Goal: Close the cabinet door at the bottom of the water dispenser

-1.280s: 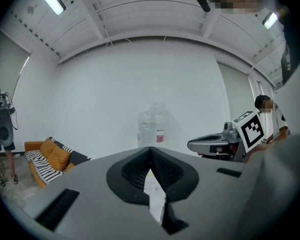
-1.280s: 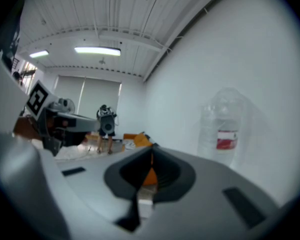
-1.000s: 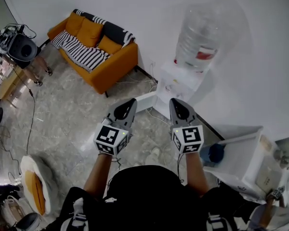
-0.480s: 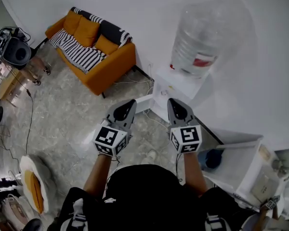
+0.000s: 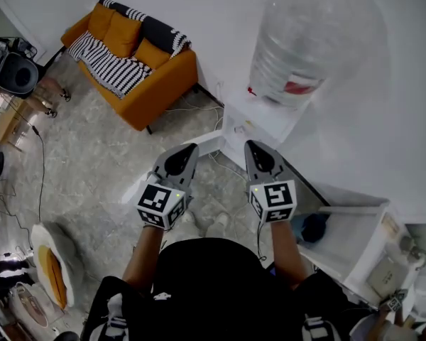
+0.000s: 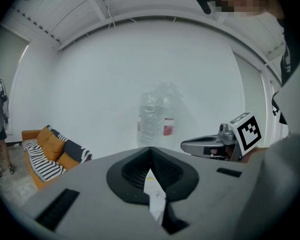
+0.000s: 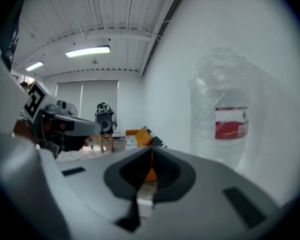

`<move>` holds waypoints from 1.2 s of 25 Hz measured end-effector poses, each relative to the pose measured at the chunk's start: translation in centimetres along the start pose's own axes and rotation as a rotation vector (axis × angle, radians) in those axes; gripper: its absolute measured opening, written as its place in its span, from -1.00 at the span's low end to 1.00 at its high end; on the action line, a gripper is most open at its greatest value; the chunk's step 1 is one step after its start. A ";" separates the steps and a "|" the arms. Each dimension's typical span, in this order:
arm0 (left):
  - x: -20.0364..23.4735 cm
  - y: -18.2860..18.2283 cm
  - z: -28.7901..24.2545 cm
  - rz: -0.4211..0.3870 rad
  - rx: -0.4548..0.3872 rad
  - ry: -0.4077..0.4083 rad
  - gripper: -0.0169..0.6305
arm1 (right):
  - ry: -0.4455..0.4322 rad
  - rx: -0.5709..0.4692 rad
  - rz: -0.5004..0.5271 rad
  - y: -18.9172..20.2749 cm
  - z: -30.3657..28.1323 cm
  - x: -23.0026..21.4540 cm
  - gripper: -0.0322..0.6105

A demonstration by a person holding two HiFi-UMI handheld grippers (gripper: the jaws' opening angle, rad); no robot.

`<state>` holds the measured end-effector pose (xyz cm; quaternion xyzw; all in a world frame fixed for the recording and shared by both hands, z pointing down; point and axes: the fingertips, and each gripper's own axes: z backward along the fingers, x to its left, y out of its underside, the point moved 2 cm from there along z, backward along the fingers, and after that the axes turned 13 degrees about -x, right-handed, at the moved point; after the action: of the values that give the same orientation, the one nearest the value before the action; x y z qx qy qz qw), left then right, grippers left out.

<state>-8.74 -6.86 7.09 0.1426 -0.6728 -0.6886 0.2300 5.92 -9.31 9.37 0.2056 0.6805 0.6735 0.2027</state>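
- Standing open, the cabinet door (image 5: pixel 207 143) juts from the water dispenser (image 5: pixel 254 123); closing appears not yet begun.
- Left gripper (image 5: pixel 187 150) and right gripper (image 5: pixel 255 148): jaws together, empty, short of the door.

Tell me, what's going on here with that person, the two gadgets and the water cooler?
A person stands facing a water dispenser topped with a big bottle, holding a gripper in each hand. The left hand-held gripper and the right hand-held gripper both point toward the dispenser, jaws closed with nothing in them. The white cabinet door at the dispenser's bottom looks swung open, toward the side of the orange sofa, and neither gripper seems to touch it yet.
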 end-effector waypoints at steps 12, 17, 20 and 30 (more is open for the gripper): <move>2.8 3.4 -2.4 0.049 0.089 0.087 -0.91 | 0.112 0.083 -0.056 3.9 -2.1 -0.5 -0.79; 3.9 6.3 -2.9 0.064 0.159 0.135 -0.91 | 0.162 0.137 -0.100 6.7 -2.3 -0.2 -0.79; 4.7 8.3 -2.9 0.112 0.196 0.142 -0.91 | 0.175 0.174 -0.124 8.7 -2.5 0.4 -0.79; 6.2 15.1 -1.9 0.151 0.267 0.185 -0.91 | 0.178 0.281 -0.183 15.9 -3.2 2.0 -0.79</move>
<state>-11.17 -11.49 22.65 0.1837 -0.7430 -0.5577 0.3211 2.66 -10.73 25.30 0.1087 0.7988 0.5663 0.1713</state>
